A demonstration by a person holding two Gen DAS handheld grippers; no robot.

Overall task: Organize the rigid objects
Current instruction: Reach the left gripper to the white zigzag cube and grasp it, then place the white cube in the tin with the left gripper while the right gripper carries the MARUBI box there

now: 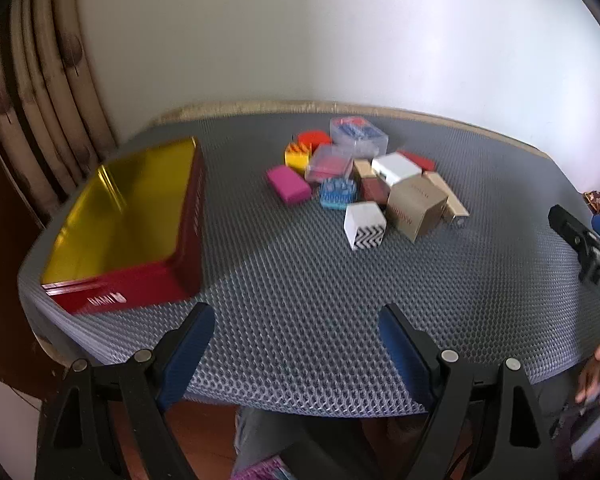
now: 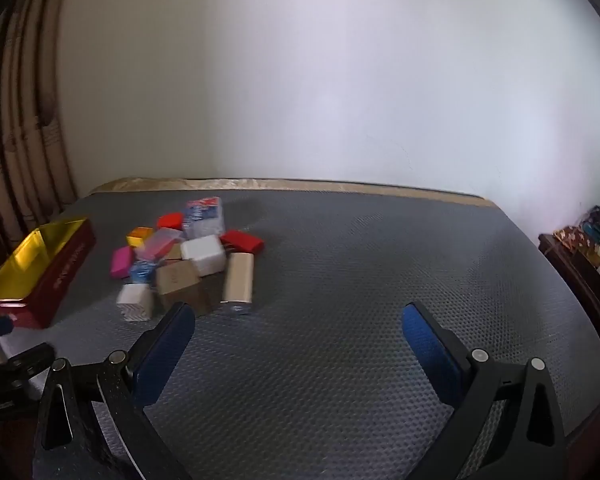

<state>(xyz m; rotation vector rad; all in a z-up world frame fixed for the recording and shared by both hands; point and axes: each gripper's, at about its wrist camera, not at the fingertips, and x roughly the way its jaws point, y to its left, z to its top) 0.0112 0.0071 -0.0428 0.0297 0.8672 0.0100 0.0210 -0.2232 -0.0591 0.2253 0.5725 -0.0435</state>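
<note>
A pile of small rigid objects lies mid-table: a pink block (image 1: 289,183), a brown cardboard cube (image 1: 416,207), a white cube with a zigzag pattern (image 1: 364,224), a white box (image 1: 394,167), clear plastic cases (image 1: 358,136) and a gold power bank (image 2: 239,278). A red tin with a gold inside (image 1: 128,220) stands open at the left; it also shows in the right wrist view (image 2: 40,268). My left gripper (image 1: 296,316) is open and empty above the near table edge. My right gripper (image 2: 298,316) is open and empty, right of the pile.
The table carries a grey textured mat (image 1: 300,280). A curtain (image 1: 40,120) hangs at the left and a white wall stands behind. A dark shelf with cluttered items (image 2: 588,248) stands at the right. The right gripper's body (image 1: 580,240) shows at the left view's right edge.
</note>
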